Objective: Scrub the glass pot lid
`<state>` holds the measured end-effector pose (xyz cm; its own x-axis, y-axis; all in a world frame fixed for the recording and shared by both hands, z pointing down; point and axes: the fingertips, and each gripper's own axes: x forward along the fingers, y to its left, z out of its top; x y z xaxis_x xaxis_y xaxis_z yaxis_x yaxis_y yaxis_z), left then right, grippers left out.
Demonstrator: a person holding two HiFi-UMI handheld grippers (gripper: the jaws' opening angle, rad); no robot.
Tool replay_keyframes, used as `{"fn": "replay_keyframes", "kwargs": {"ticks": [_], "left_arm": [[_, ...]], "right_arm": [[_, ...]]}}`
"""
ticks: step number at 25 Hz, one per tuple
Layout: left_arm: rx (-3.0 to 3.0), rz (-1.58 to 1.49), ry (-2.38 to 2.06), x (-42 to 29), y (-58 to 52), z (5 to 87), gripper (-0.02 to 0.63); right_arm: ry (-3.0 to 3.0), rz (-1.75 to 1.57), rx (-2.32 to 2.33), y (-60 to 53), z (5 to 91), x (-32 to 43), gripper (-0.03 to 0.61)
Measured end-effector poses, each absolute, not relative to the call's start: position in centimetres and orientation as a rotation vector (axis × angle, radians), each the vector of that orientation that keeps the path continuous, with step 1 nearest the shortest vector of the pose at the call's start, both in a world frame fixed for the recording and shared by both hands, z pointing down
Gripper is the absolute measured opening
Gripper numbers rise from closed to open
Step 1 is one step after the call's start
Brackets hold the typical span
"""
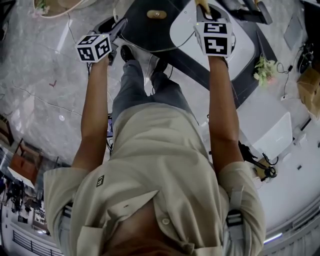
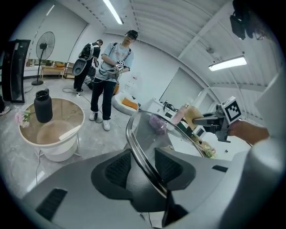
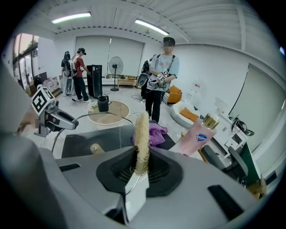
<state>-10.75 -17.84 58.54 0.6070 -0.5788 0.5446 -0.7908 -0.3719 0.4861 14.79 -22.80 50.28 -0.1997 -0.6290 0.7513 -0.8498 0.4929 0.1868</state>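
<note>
The glass pot lid (image 2: 149, 134) stands tilted on its edge over the dark tabletop (image 1: 200, 70), its knob (image 1: 156, 14) showing from above. My left gripper (image 2: 143, 163) is at the lid's left rim. The steel rim runs slantwise between the two pads with a gap on either side, so the jaws stand open around it. My right gripper (image 3: 142, 157) is shut on a pale yellow fibrous scrub pad (image 3: 142, 134) that sticks up between its fingers. It hangs to the right of the lid (image 3: 96, 134), apart from the glass. In the head view the right gripper (image 1: 209, 11) is at the top.
A pink soap bottle (image 3: 199, 135) and a purple cloth (image 3: 156, 133) lie beyond the lid. A white board (image 1: 245, 45) covers part of the table. A round white side table (image 2: 53, 134) with a black bottle stands at the left. Several people stand further back.
</note>
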Motion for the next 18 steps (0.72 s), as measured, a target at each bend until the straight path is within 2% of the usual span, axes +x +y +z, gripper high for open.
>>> {"fn": "replay_keyframes", "kwargs": {"ticks": [18], "left_arm": [[2.119, 0.350, -1.167, -11.6, -18.2, 55.3, 0.201]], "right_arm": [[-1.954, 0.323, 1.296, -19.9, 46.2, 17.7, 0.052]]}}
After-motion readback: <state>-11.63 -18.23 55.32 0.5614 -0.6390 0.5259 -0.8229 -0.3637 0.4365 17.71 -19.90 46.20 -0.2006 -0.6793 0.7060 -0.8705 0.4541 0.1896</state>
